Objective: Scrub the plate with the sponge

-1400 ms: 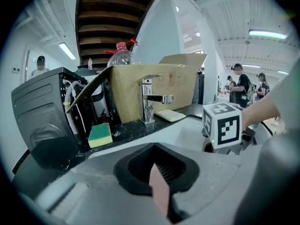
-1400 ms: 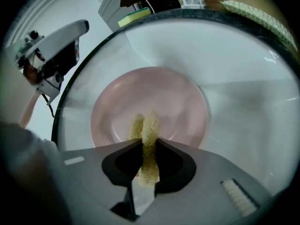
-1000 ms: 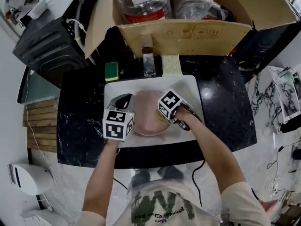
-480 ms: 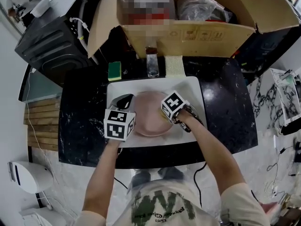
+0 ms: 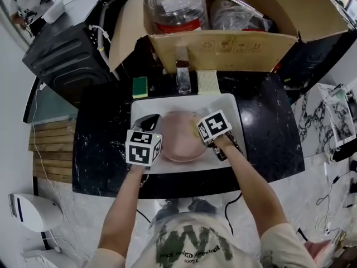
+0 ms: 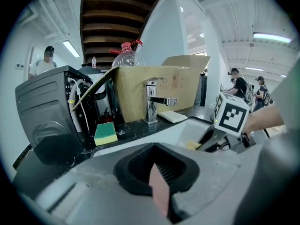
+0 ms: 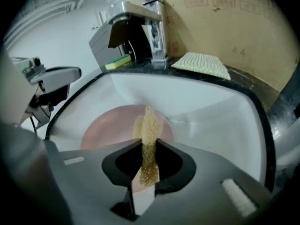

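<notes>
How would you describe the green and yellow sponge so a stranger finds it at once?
On the black counter, behind the white sink, stands a chrome faucet. The sponge lies just left of it. It alone has a green top over yellow; the pad right of the faucet is pale.

Black marble worktop (image 5: 268,127), white sink (image 5: 226,106) set in it. Chrome tap (image 5: 183,74) at sink's back edge; green-and-yellow sponge (image 5: 140,86) left of tap, pale woven cloth (image 5: 207,81) right. Open cardboard box (image 5: 223,46) behind, big clear bottle (image 5: 174,4) behind its front flap. Black machine (image 5: 61,54) far left. People (image 6: 239,86) in background.
</notes>
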